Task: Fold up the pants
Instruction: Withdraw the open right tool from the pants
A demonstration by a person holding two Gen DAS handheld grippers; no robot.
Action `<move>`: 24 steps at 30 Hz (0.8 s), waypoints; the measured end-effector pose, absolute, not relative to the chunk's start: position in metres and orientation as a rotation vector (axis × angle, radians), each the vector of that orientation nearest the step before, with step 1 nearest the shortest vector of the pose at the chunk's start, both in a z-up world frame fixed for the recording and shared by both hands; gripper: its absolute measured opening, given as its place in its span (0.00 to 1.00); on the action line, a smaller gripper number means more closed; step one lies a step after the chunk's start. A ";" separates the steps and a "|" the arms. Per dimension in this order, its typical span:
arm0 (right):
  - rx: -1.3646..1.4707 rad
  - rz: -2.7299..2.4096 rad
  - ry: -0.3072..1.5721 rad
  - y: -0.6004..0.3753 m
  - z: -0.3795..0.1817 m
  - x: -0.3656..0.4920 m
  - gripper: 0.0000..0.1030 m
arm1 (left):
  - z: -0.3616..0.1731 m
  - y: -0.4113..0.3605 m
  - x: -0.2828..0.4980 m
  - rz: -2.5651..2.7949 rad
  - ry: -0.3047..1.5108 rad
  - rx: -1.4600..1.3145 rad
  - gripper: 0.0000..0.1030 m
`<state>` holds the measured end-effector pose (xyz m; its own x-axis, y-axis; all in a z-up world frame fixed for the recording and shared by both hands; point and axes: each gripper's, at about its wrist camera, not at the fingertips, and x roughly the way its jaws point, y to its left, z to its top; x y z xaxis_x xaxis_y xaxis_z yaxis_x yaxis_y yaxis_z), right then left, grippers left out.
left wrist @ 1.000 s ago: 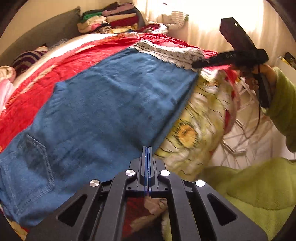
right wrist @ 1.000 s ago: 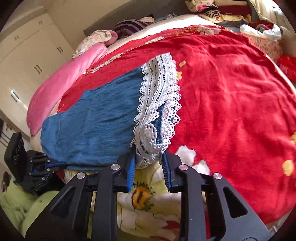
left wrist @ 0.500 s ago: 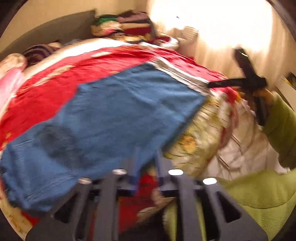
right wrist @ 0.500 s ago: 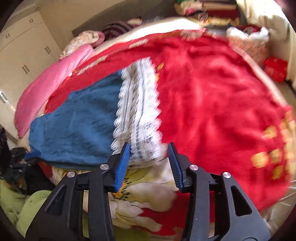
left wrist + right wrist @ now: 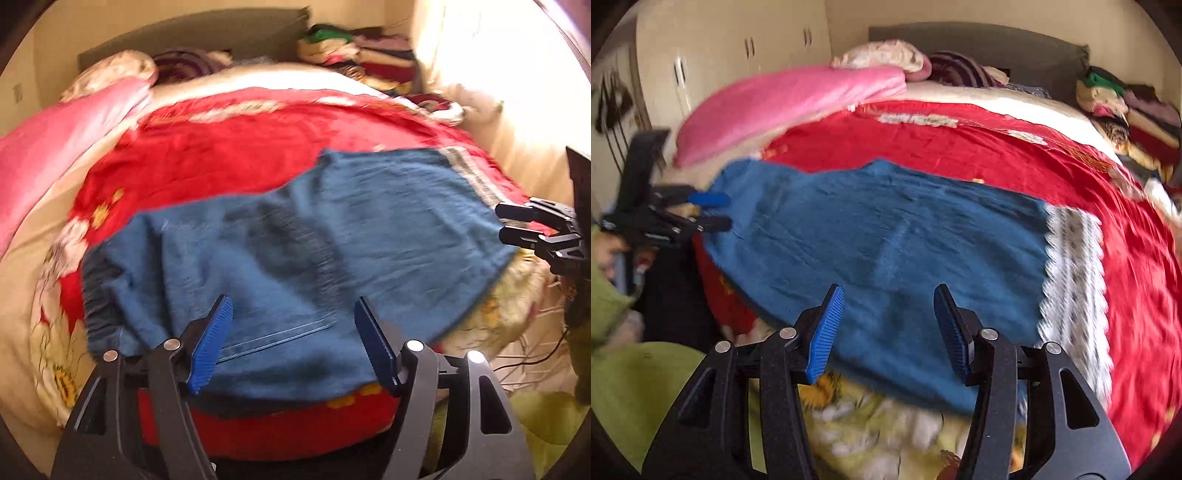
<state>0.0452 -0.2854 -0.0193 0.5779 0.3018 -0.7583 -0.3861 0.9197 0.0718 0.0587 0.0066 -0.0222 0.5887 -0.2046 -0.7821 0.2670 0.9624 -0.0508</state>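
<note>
Blue denim pants spread flat on red bedspread near bed edge, white lace hem at one end, left gripper & right gripper both w/ jaws wide apart, holding nothing.

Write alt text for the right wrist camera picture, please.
Blue pants with a white lace hem lie flat across a red bedspread. The right gripper hovers open over their near edge, while the left gripper sits open at their far-left end.
</note>
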 end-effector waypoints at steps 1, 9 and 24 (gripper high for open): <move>-0.109 0.394 0.908 -0.282 -0.028 0.053 0.46 | -0.026 0.011 0.061 -0.264 0.922 0.063 0.65; -0.083 0.328 1.032 -0.299 -0.065 0.037 0.47 | -0.042 0.031 0.070 -0.296 0.957 -0.032 0.65; 0.036 0.225 0.835 -0.352 0.007 0.015 0.79 | 0.043 0.004 0.063 -0.353 0.732 -0.017 0.86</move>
<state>0.0147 -0.3522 0.0074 0.6489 0.2116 -0.7308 -0.1835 0.9757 0.1195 0.0635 0.0038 0.0427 0.6879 -0.3209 -0.6511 0.3093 0.9410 -0.1370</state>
